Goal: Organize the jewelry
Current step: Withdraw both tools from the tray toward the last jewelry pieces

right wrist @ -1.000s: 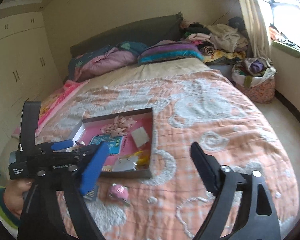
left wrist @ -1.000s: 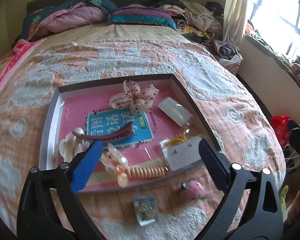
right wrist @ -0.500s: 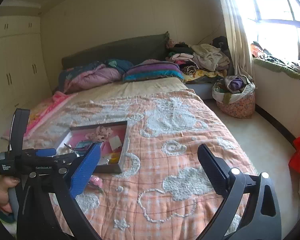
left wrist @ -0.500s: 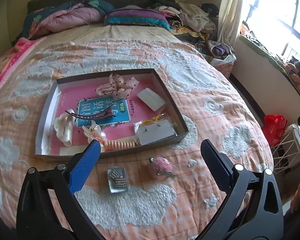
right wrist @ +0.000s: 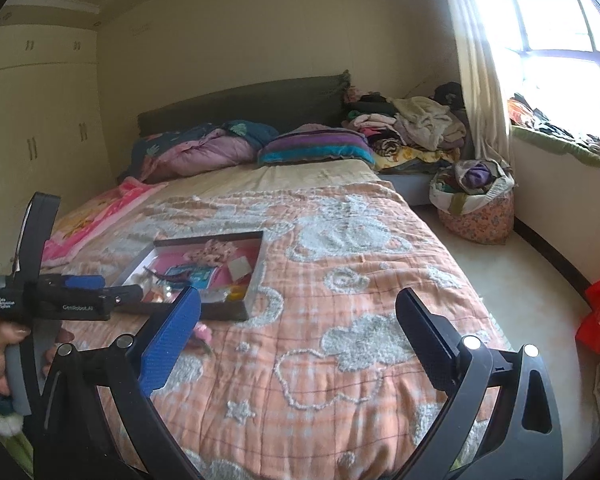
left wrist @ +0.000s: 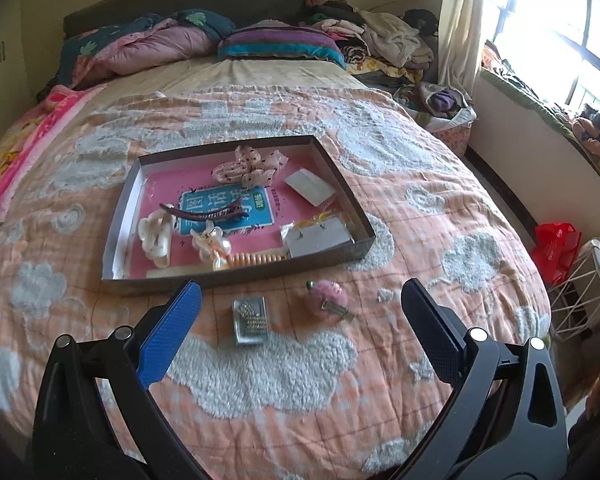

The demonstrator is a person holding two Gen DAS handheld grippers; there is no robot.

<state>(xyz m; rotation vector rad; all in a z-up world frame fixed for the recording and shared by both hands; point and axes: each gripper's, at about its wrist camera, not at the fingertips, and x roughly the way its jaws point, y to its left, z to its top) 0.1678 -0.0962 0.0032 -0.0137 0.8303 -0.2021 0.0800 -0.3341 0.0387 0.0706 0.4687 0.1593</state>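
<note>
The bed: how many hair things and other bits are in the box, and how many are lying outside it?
In the box:
Hair clips and ties: 5
Small packets: 3
Booklet: 1
Outside, on the blanket:
Pink pompom clip: 1
Clear packet of clips: 1
Total: 11

Black tongs [left wrist: 300, 328] — one blue pad, one black, silver screws, white lettering

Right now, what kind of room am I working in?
A bedroom in a home, most likely. A wide bed with a quilt fills the view, pillows lie against the headboard, and built-in wardrobes line one wall.
</note>
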